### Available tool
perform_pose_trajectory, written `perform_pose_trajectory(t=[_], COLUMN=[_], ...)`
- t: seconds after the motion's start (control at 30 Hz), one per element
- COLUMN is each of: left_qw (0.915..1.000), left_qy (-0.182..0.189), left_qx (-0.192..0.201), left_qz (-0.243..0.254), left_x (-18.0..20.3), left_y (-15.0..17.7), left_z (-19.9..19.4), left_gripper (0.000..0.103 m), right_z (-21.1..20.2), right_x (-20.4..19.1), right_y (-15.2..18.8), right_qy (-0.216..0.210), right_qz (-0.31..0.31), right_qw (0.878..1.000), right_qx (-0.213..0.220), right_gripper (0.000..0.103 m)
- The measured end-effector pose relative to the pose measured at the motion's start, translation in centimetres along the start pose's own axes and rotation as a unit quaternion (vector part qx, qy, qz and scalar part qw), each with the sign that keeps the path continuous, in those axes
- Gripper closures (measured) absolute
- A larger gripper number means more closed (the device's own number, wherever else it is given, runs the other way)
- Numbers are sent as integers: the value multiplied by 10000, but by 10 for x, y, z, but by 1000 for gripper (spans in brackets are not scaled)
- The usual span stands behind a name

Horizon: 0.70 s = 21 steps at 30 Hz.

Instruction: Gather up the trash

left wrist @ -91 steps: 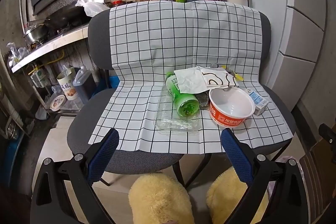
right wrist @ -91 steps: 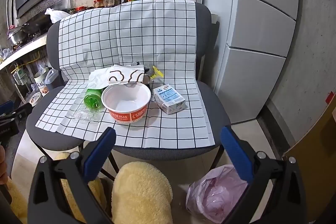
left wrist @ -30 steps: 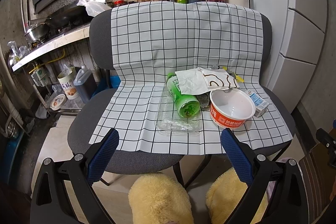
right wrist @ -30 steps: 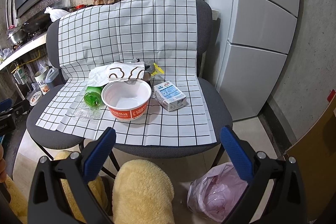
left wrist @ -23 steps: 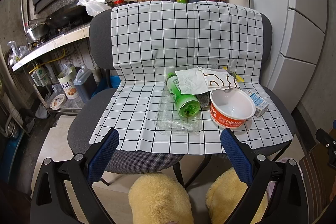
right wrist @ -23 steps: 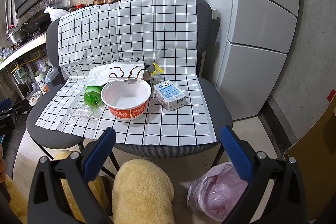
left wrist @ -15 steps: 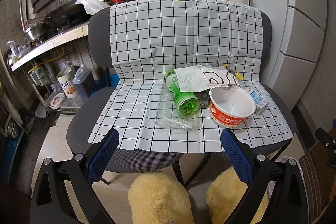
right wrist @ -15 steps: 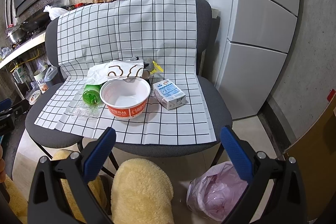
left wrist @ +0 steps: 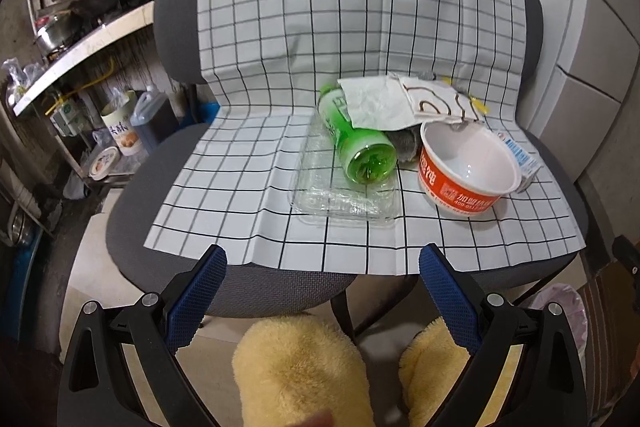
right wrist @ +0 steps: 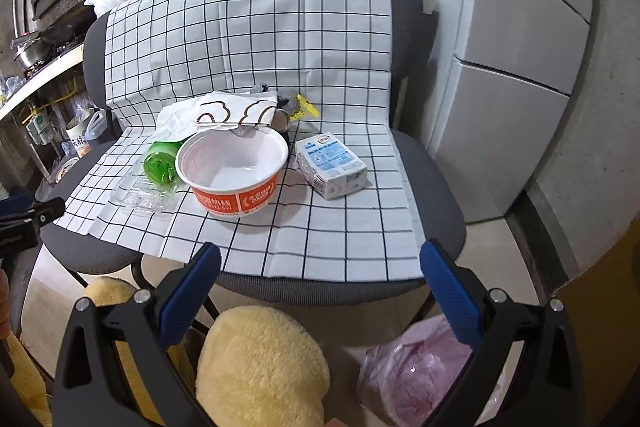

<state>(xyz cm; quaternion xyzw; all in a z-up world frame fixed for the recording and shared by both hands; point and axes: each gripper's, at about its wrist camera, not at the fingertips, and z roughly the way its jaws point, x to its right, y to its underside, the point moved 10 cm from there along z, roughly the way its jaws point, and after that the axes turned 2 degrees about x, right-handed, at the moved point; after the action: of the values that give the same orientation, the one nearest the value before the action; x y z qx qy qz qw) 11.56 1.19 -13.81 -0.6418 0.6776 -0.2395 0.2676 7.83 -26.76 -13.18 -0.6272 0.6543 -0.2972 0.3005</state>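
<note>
On the checked cloth covering the chair seat, the empty noodle bowl looks light and thin-walled, best pinched at its rim; the milk carton just beside it is stiffer. Crumpled paper hides most of the green bottle. Left gripper and right gripper hover short of the seat, jaws spread wide, empty.

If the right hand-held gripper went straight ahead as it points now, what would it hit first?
Probably the orange-and-white paper bowl on the checked cloth; the right hand-held gripper is open and short of the seat, so depth is uncertain.
</note>
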Motion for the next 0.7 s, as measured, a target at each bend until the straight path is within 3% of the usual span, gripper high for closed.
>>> perform_pose_trajectory(t=[0.2, 0.27, 0.43, 0.57, 0.7], left_qw=[9999, 9997, 9994, 9992, 9989], left_qy=[-37, -94, 174, -13, 42], left_qx=[-106, -139, -232, -361, -463], left_qz=[117, 166, 177, 183, 82], left_x=[8, 10, 23, 27, 28], left_y=[2, 3, 2, -2, -10], left_z=[28, 38, 59, 78, 85], left_gripper=[8, 8, 8, 8, 8], right_z=[35, 53, 98, 118, 122], right_x=[4, 10, 26, 28, 20], right_y=[-14, -12, -10, -15, -29], right_qy=[-378, -399, -487, -462, -810], right_qz=[-5, 17, -9, -273, -234], right_qw=[9989, 9991, 9988, 9985, 9964], right_qx=[263, 123, -63, -76, -18], right_gripper=[6, 6, 6, 6, 6])
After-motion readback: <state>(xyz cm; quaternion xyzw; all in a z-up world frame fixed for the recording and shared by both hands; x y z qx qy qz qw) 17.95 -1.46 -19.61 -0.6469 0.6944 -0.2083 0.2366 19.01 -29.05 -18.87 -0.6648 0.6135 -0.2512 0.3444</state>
